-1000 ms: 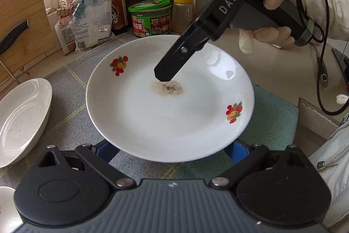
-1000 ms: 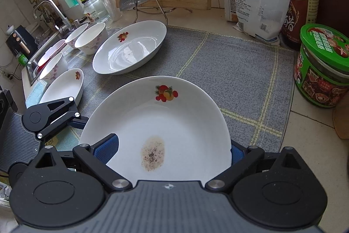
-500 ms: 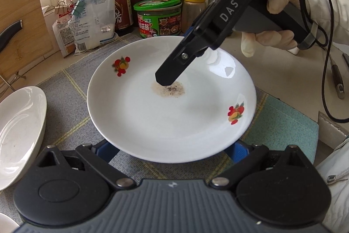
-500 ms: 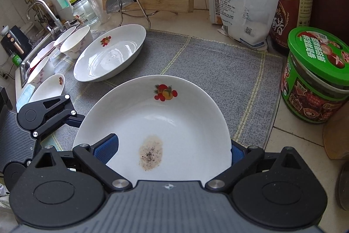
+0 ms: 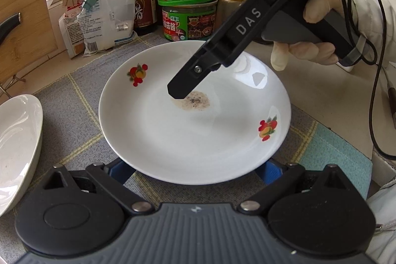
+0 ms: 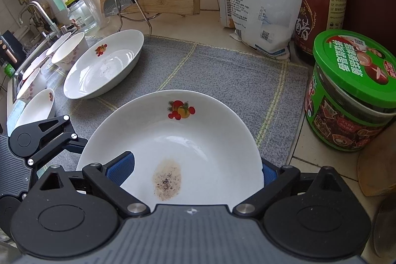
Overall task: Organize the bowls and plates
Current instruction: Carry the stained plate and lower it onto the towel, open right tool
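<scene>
The grey mat (image 6: 222, 71) covers the counter and carries the crockery. An empty oval dish (image 6: 104, 68) lies on it to the far left, with small bowls (image 6: 69, 51) beyond, near the sink. The plate (image 5: 193, 115) with the fruit print sits above the mat's near end, with a speckled stain (image 5: 195, 102) at its centre.

The left gripper (image 5: 195, 170) straddles the plate's near rim; its blue pads (image 5: 118, 171) show at either side below the rim, but contact cannot be confirmed. The right gripper (image 6: 195, 171) has one pad over the plate's inner face and one behind the edge; whether it pinches the rim cannot be told.

Judgement: the plate is being carried toward the oval dish. Keep it level so the residue stays put, move both hands together, and lower it flat before releasing.
</scene>
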